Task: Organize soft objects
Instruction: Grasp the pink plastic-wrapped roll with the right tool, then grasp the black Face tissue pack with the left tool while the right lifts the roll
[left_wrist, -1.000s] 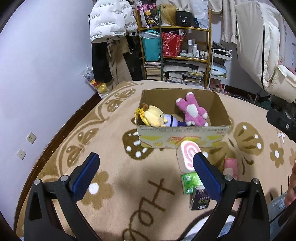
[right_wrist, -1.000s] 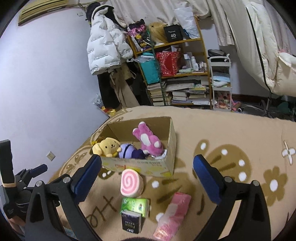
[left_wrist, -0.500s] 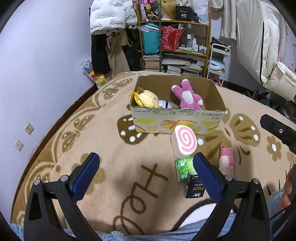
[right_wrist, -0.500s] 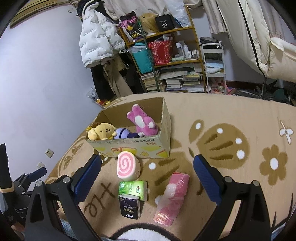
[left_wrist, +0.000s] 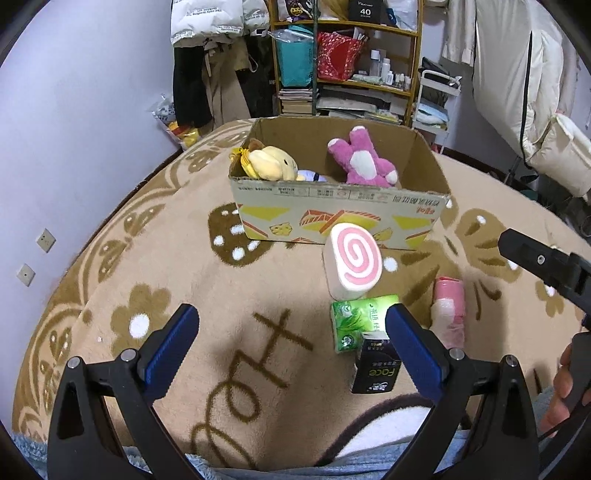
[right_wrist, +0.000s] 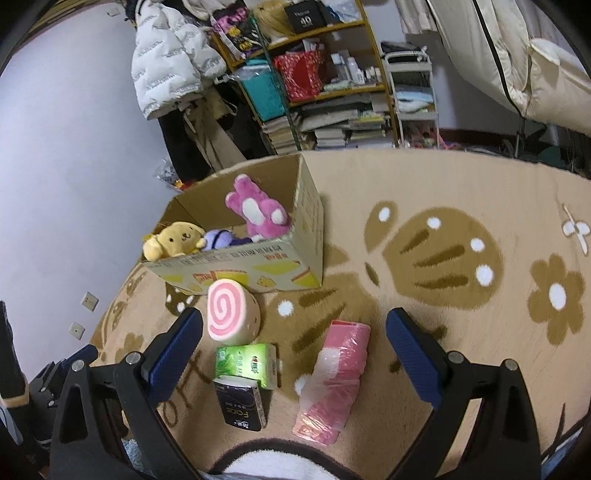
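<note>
Both grippers spread wide, nothing between the blue pads. Left gripper (left_wrist: 291, 343) hangs over tan carpet w/ brown flower pattern (left_wrist: 147, 266); right gripper (right_wrist: 295, 347) over the loose items.

Open brown cardboard box w/ yellow printed front (left_wrist: 332, 218) sits on carpet, long axis running left-right in left wrist view. Inside: yellow plush dog (left_wrist: 271, 164) at left end, head against the front wall; pink-and-white plush rabbit (left_wrist: 360, 160) towards right, long axis slanting, ears pointing to the back wall; a bit of purple plush (right_wrist: 218, 238) btwn them.

Just in front of box: round pink-spiral white cushion (left_wrist: 352, 260), standing on edge, spiral face towards cameras. Nearer: green tissue pack (right_wrist: 245, 360), long axis left-right, touching black tissue pack marked "Face" (right_wrist: 240, 404), long axis towards camera. Beside these, apart: pink plastic-wrapped roll (right_wrist: 334, 380), lying flat, long axis roughly towards the box, slightly tilted.
</note>
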